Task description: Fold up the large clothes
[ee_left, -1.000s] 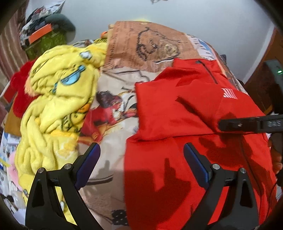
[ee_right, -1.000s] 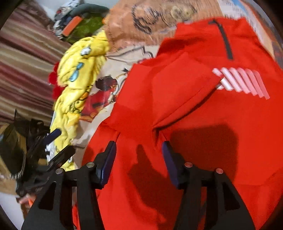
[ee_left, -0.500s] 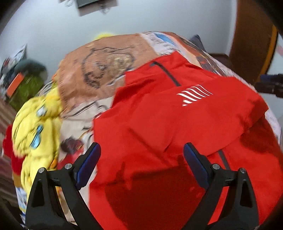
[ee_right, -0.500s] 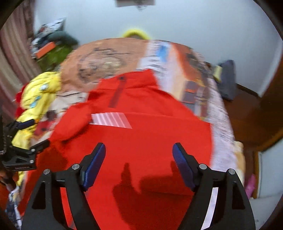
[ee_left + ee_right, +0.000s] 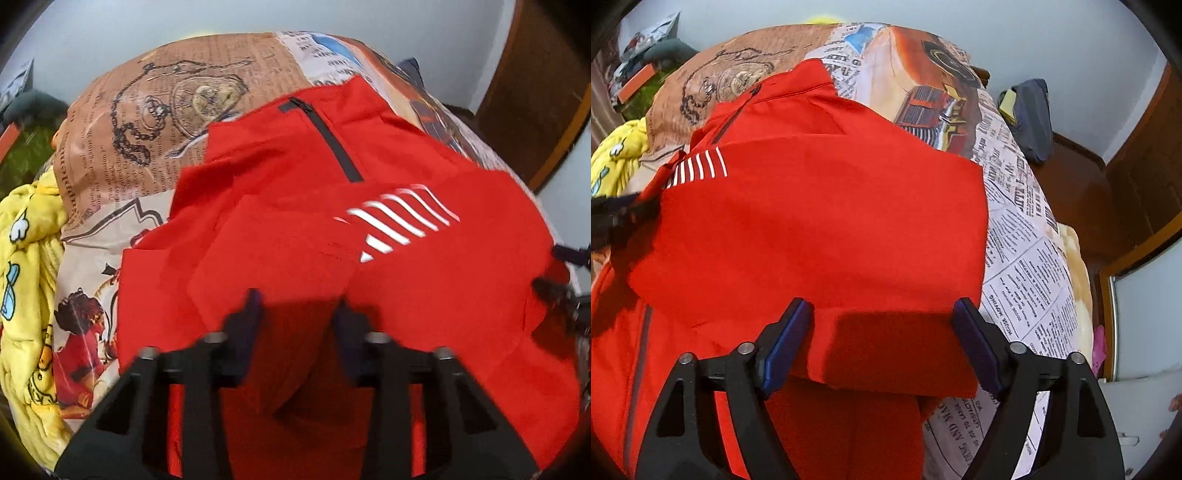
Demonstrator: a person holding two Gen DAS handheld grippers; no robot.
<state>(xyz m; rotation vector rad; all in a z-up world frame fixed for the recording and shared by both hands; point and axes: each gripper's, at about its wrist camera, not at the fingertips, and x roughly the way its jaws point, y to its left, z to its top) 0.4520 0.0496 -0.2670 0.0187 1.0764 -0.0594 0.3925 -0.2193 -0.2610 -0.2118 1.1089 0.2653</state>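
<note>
- Since 0.5 s ago the left gripper (image 5: 297,306) had narrowed a lot: jaws went from wide apart to a moderate gap, blurred w/ motion, over a fold of the red jacket (image 5: 332,258). Cloth sat between the fingers; couldn't tell if pads touched it.
- Right gripper (image 5: 882,343) had stayed wide open, approx same spread as 0.5 s ago, hovering over the jacket's near folded edge, nothing gripped.
- Jacket lay spread on the bed (image 5: 1027,258), over the newspaper-print bedsheet (image 5: 155,122); collar w/ dark zip (image 5: 328,140) pointed to the bed's far edge.
- One side folded across the chest; white stripe logo (image 5: 399,221) sat on top of that flap.
- In right wrist view jacket (image 5: 820,221) reached close to the bed's right edge, printed sheet bare beyond it.
- Yellow blanket (image 5: 26,280) bunched along the bed's left edge, just beside the jacket's left side, sheet strip between them.
- Right gripper's tips (image 5: 557,273) showed at the jacket's right edge in left wrist view, blurry.
- Dark bag (image 5: 1030,114) sat off the bed's far right corner, near wooden door (image 5: 1145,177).
</note>
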